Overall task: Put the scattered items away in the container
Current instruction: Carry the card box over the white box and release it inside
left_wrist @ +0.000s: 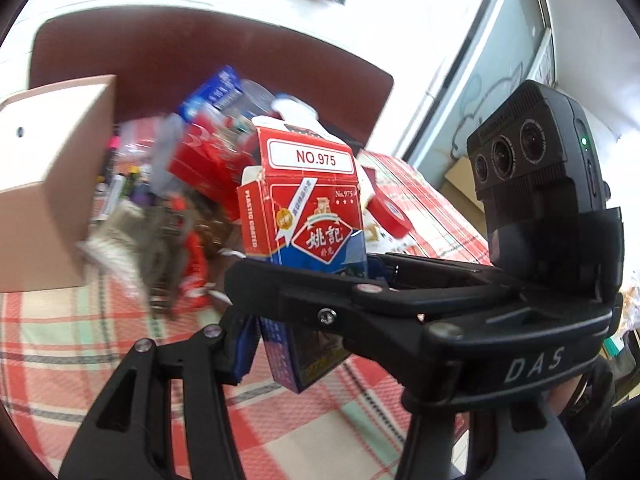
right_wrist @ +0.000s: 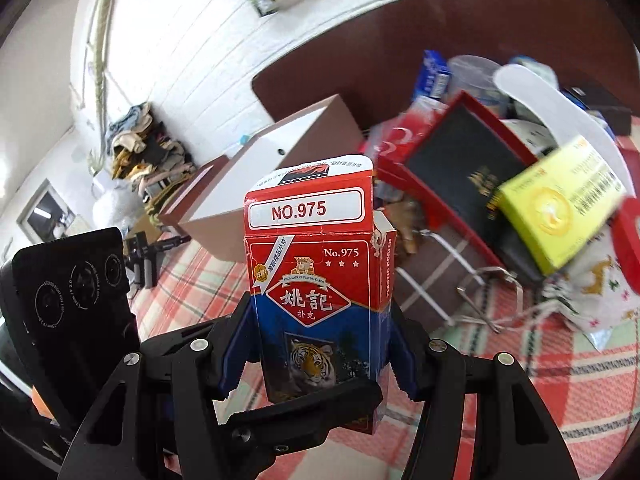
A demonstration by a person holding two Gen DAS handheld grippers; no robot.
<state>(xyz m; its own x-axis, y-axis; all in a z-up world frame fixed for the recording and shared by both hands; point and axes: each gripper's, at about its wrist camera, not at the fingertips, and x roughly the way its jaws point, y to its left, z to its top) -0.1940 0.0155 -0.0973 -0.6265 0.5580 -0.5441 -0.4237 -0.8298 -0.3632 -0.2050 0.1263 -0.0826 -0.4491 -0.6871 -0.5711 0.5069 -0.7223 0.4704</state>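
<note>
Checked tablecloth (left_wrist: 60,340) under everything, white plank wall (right_wrist: 160,60) behind; loose clutter piled mid-frame in both views, blurred.

Step in hand, by the look of it: carry phase; card box (right_wrist: 316,280) up off the cloth, upright, top flap open, centre of both views.

Right gripper (right_wrist: 320,344): clamped on card box, blue pads against its two narrow sides low down. Left gripper (left_wrist: 288,344): near pad against the box's lower corner, far pad hidden behind the other tool; reads as a second grip on the same box, not fully confirmed. Each tool's finger crossing in front of the box in the other's view; tools very close together.

Likely target: brown-and-white carton (right_wrist: 256,168), left of centre in the right view, far left edge in the left view; opening not visible from either camera, so entry side unknown.

Next move probably needs:
- swing toward the carton and find the open side first;
- one gripper off before the drop, otherwise crossed fingers foul each other;
- box kept upright; flap open, contents could slide out if tipped (contents not visible).

Edges and room:
- bare cloth in the lower part of both frames; free space there;
- pile close behind the box: red case (right_wrist: 472,184), yellow box (right_wrist: 560,204), red tape roll (left_wrist: 390,210), thin wire frame (right_wrist: 488,292) lying on the cloth, snag risk;
- carton wall near the left tool; little margin on that side.
</note>
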